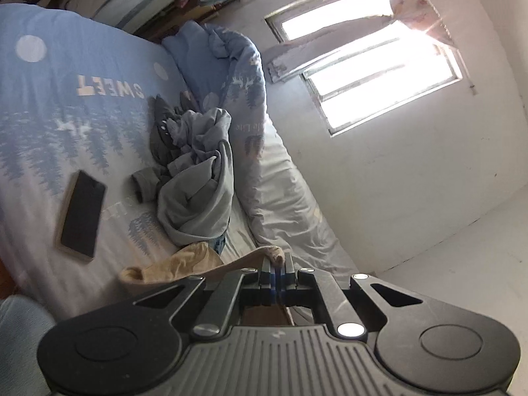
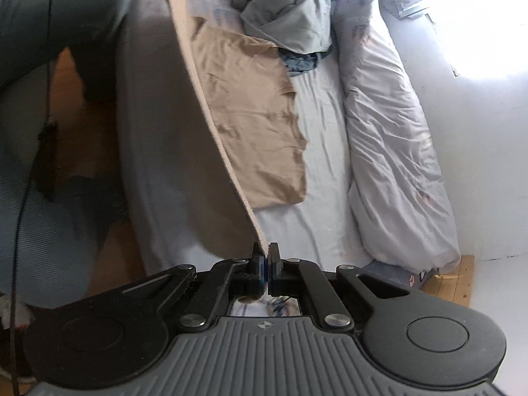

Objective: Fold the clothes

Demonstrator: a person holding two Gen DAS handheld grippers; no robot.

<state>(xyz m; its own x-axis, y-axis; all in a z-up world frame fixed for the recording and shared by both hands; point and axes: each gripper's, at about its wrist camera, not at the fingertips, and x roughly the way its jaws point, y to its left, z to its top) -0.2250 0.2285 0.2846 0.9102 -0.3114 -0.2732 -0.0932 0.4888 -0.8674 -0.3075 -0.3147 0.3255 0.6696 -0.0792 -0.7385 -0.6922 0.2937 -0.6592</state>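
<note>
A tan garment [image 2: 250,112] lies partly spread on the pale blue bed sheet [image 2: 323,165]. One edge of it is lifted and runs taut down to my right gripper [image 2: 266,257], which is shut on that edge. In the left wrist view the same tan garment [image 1: 175,267] bunches just ahead of my left gripper [image 1: 276,265], whose fingers are shut on a fold of it. A crumpled heap of grey-blue clothes [image 1: 194,171] sits on the bed beyond the tan cloth, and this clothes heap [image 2: 290,23] shows at the garment's far end.
A black phone [image 1: 82,214] lies on the bedcover left of the heap. A rolled duvet [image 2: 396,125] runs along the wall side of the bed. A person's legs [image 2: 59,33] stand on the wooden floor [image 2: 85,151] beside the bed. A bright window [image 1: 369,59] is in the wall.
</note>
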